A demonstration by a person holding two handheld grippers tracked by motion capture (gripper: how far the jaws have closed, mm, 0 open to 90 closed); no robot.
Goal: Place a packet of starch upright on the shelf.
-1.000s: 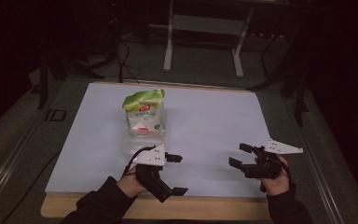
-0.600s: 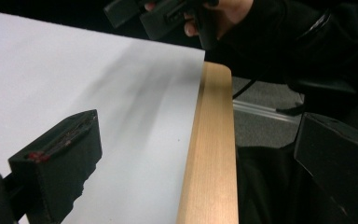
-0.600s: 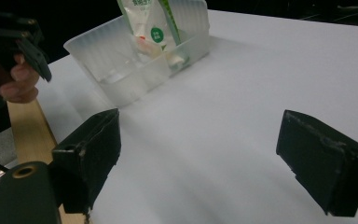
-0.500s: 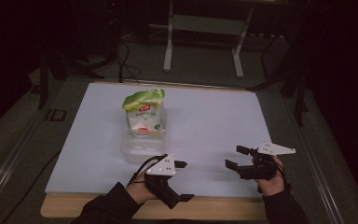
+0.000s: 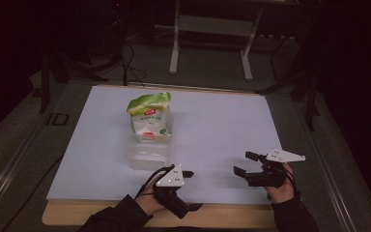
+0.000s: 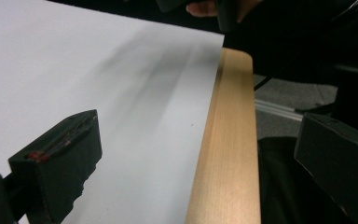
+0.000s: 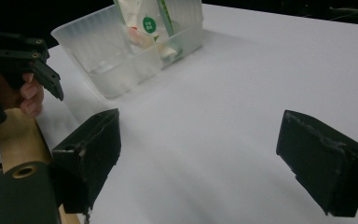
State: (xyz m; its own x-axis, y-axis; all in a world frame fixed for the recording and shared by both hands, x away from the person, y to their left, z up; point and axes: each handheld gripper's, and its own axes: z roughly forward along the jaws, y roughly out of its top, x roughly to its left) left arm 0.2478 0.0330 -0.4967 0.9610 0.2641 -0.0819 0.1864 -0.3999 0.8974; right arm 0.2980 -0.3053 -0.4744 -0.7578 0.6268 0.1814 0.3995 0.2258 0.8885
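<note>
1. The table (image 5: 251, 223), with a wooden front edge and a white sheet (image 5: 222, 125) on top, lies under both grippers.
2. A clear plastic tub (image 5: 147, 154) sits just ahead of the left gripper (image 5: 186, 191), well off to the left of the right gripper (image 5: 244, 164).
3. A green-and-white bag (image 5: 149, 118) stands upright in the tub's far end.
4. Both grippers hover near the front edge, jaws spread wide, holding nothing.
</note>
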